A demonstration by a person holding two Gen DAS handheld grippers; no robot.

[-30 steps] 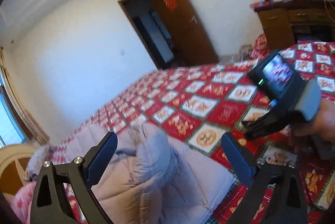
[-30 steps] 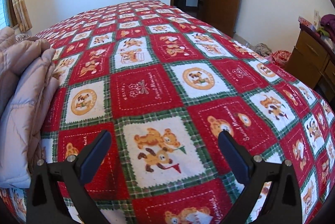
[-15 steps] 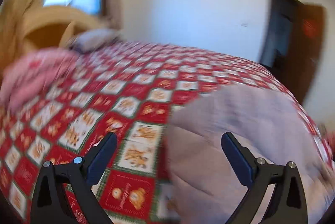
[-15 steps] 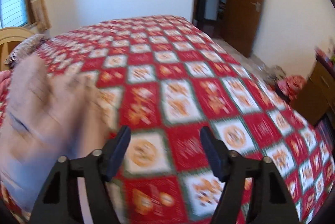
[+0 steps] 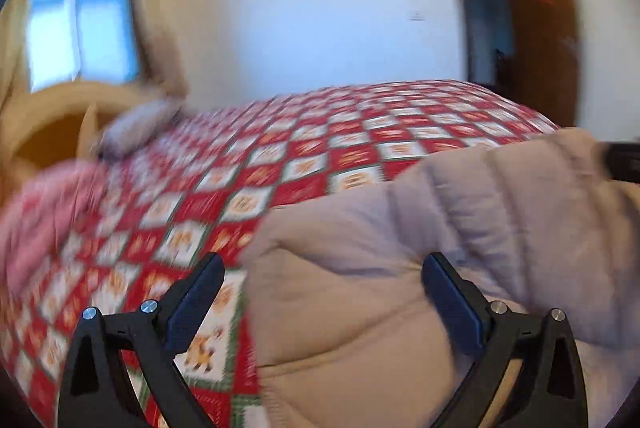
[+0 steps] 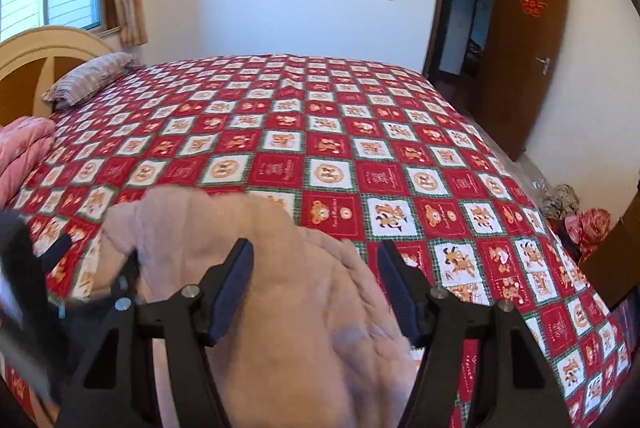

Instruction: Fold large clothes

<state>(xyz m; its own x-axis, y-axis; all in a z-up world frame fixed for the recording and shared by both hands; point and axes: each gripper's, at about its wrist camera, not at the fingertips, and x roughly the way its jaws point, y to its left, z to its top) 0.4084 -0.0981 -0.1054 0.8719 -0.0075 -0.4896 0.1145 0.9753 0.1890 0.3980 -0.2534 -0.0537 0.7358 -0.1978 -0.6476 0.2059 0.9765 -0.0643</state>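
A pale beige puffer jacket (image 5: 400, 268) lies in a heap on the red patchwork bedspread (image 6: 340, 131). My left gripper (image 5: 320, 292) is open over the jacket's near left edge, its pads clear of the cloth. My right gripper (image 6: 316, 280) hangs over the jacket (image 6: 200, 228); its jaws are closing with padded cloth between them, and the right pad shows a gap to the fabric. The left gripper (image 6: 24, 268) shows as a dark blur at the left of the right wrist view. The right gripper (image 5: 624, 163) shows at the far end of the jacket in the left wrist view.
A striped pillow (image 6: 92, 75) and a pink quilt (image 6: 24, 147) lie by the wooden headboard (image 6: 36, 59). A brown door (image 6: 520, 47) stands open on the right. Bundles (image 6: 588, 224) sit on the floor beside the bed.
The left view swung from the door side toward the headboard. The right gripper rose and came over the jacket, and its jaws narrowed.
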